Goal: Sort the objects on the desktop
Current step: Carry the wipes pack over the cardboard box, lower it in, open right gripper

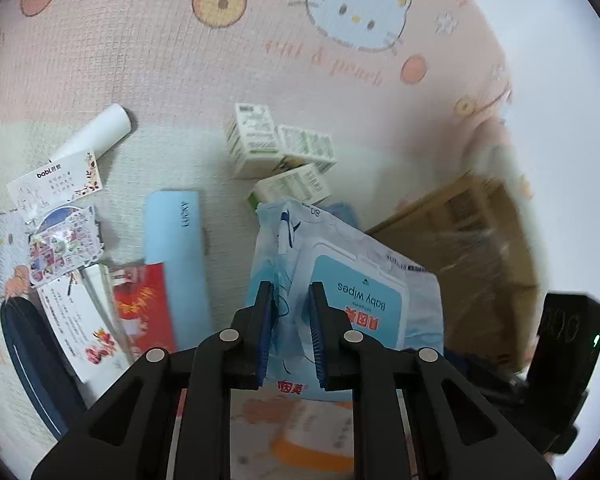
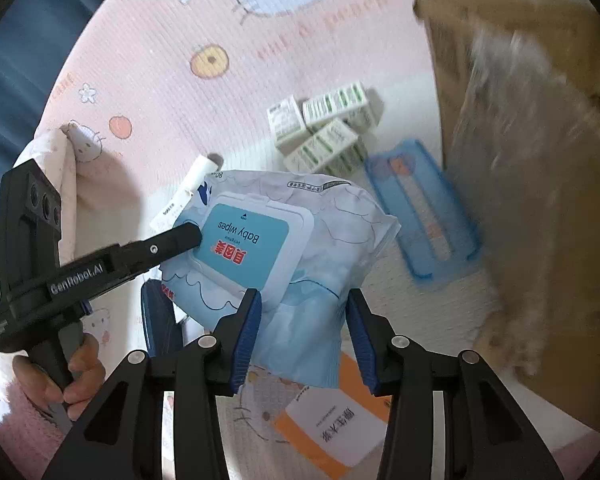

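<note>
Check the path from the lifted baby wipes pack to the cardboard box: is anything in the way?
Nothing visible blocks it. Both the left gripper and right gripper hold the wipes pack above the mat. The blue tray and small cartons lie flat below, beside the blurred cardboard box.

Between my tongs I see the baby wipes pack (image 2: 312, 236), soft glossy plastic film with a smooth rigid lid. Beyond it sit matt paper cartons (image 2: 328, 132) on quilted cloth (image 1: 160, 60); right, a brown cardboard box (image 1: 472, 248).
</note>
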The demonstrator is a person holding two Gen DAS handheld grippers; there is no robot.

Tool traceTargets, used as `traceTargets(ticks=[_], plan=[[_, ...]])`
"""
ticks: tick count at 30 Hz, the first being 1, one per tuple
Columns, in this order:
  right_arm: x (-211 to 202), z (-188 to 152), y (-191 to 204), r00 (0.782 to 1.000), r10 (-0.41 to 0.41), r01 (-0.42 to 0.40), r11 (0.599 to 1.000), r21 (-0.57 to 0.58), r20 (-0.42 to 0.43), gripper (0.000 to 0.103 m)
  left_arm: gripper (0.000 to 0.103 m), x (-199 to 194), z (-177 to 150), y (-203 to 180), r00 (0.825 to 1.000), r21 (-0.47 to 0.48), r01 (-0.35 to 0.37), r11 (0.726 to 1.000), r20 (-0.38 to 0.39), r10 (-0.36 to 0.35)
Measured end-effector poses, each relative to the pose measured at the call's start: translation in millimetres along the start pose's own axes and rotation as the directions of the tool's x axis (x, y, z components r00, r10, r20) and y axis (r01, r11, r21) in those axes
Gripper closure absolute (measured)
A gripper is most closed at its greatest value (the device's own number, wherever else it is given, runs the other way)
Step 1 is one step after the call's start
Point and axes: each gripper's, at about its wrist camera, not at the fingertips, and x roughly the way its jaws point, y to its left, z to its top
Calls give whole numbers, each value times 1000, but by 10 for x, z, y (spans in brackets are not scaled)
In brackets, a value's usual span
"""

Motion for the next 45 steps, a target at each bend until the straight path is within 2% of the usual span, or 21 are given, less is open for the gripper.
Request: traceTargets(ticks=[5,8,11,15,23,30,33,40,45], plan=[[-377,31,120,995,-11,10,1000,9,94,64,85,-324,80,-283,997,74,25,997,77,-30],[-600,101,177,988,-29,26,999,24,152,67,85,-468,167,-441,992,101,62,993,103,-73],[-801,186,221,980,-72,67,997,38,186,68,85,-493,232,-563,989,111,88,990,108,-100],[-961,225,132,976,-94,76,992,96,198,68,85,-457,304,-832,986,158,106,982,107,-124],[-1360,324,-216,958,-136,86,976,200,252,68,85,-326,492,-1467,983,266,142,954,78,-168],[-1729,429,-716,927,-219,124,945,301,304,68,85,134,692,-2164,982,360,185,915,-20,-190],[-1814,493,-940,921,-244,136,931,338,304,68,85,376,735,-2450,981,400,193,896,-62,-183],[-1830,517,-1608,920,-273,119,878,464,281,68,85,1048,794,-2888,971,420,220,881,-179,-158],[-1785,501,-1976,925,-279,103,838,535,259,68,85,1380,769,-3125,965,450,217,866,-230,-123]])
